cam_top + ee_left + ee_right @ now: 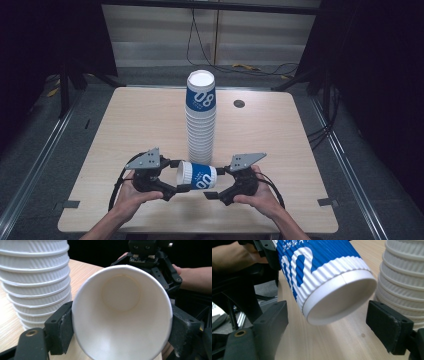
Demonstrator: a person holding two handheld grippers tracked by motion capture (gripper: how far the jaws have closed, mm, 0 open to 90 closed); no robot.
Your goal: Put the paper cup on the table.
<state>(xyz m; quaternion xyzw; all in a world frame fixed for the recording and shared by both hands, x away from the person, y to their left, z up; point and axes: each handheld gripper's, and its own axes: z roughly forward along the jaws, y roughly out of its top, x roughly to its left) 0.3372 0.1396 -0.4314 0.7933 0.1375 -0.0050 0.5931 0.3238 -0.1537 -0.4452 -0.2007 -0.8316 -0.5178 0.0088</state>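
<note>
A single blue-and-white paper cup (196, 176) lies on its side in the air just in front of the tall stack of cups (201, 116), above the table (280, 145), held between the two hands. The left gripper (178, 188) is clamped on the cup's rim end, its pads (62, 327) pressing the wall from both sides while the open mouth faces that gripper's camera. The right gripper (214, 194) sits at the cup's base end with its jaws apart: the pads (387, 323) stand clear of the white bottom rim on either side, so nothing is pinched there. The step in hand looks like a handover, the cup now carried by the left gripper alone after being separated from the stack. The next move likely calls for the right gripper to draw back from the base without knocking it, and for the left to turn the cup upright and set it on the table beside the stack, keeping clear of the tall column, which could topple.
</note>
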